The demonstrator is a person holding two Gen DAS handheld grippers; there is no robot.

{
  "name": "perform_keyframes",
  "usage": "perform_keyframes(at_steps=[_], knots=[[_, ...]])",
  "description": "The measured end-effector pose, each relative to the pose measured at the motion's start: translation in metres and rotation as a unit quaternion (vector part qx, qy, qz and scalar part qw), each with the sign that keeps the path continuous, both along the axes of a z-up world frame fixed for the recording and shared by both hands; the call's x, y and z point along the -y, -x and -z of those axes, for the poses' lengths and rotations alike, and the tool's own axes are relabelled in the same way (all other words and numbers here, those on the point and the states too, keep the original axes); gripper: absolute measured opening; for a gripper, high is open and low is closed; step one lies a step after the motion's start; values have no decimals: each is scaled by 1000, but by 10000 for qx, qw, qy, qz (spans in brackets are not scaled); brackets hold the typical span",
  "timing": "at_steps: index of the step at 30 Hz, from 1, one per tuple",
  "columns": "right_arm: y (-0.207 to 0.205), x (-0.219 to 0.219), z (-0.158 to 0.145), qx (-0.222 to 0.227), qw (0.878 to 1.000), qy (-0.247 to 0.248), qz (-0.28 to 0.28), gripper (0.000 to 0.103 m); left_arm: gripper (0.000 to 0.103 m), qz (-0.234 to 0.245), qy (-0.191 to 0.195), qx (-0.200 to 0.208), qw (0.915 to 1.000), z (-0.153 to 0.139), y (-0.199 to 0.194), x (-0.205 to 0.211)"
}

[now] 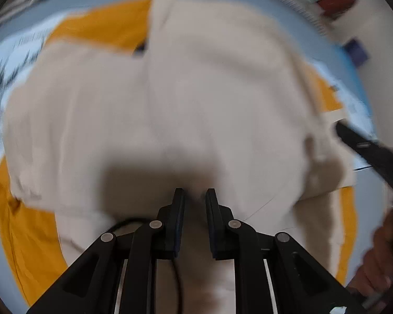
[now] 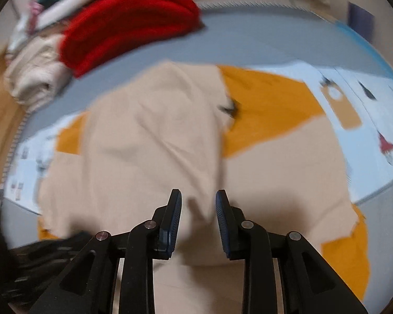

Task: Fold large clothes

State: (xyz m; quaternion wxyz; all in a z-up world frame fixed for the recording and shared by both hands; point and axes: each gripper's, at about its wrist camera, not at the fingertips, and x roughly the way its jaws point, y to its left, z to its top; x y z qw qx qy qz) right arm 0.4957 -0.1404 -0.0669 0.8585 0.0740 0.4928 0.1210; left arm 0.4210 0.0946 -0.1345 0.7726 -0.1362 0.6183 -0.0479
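A large beige garment (image 1: 196, 91) lies spread over an orange cloth (image 1: 26, 235), with one panel folded across its middle. My left gripper (image 1: 195, 196) points steeply down, shut on a beige fold pinched between its pads. In the right wrist view the same beige garment (image 2: 149, 144) covers most of the orange cloth (image 2: 269, 110). My right gripper (image 2: 198, 198) hovers over it with jaws parted. A raised beige crease sits under the gap, and the pads do not press it. Both views are blurred.
A red garment (image 2: 128, 21) and a cream folded pile (image 2: 31, 78) lie at the far left of the grey-blue surface (image 2: 249, 39). A pale blue printed sheet (image 2: 366, 99) lies under the orange cloth. A hand (image 1: 380, 261) shows at the right edge.
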Motion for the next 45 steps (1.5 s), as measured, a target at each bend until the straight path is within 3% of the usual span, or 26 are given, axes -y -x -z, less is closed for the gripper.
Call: perform_keyframes(at_steps=[2,5,8,13,18,20,25,27,32,35,37,40,41,45], knots=[[-2,-11,15,-281,9991,-58,-302,32,15,-65,39,-77,9999,3,-2,0],[-7,-13,45,-921,9951,240,-266,32,15,32,-6,105,9999,-10,-4,1],[-5,-12,44,-851,9960,151,-236,32,15,-67,-17,360,9993,-22,-2,-7],[11,-14,3,-88,9988,354,-320,32,15,-244,-200,1102,9934,-66,4,-16],[42,4,-72,1107,9925,454,-259,32,15,-207,-403,2103,9766,-126,25,-24],[61,14,-104,1571,9862,470,-247,32,15,-59,-584,2530,9657,-151,48,-27],[130,46,-177,2454,9682,468,-134,32,15,11,-983,3107,9454,-191,120,-56],[166,67,-201,2669,9628,422,-5,31,15,-178,-983,3146,9440,-204,155,-75],[253,124,-227,2709,9623,252,53,26,15,-242,-1023,3313,9376,-228,248,-121],[301,161,-225,2722,9608,511,80,26,15,-336,-959,3242,9405,-223,294,-148],[323,190,-210,2458,9678,488,213,26,15,-482,-874,3114,9450,-211,312,-162],[338,227,-174,1920,9796,334,494,26,14,-791,-623,2903,9516,-176,333,-175],[338,235,-159,1737,9826,292,589,26,13,-916,-487,2563,9610,-161,331,-178],[335,263,-94,756,9927,211,912,26,13,-969,97,2035,9742,-135,321,-187]])
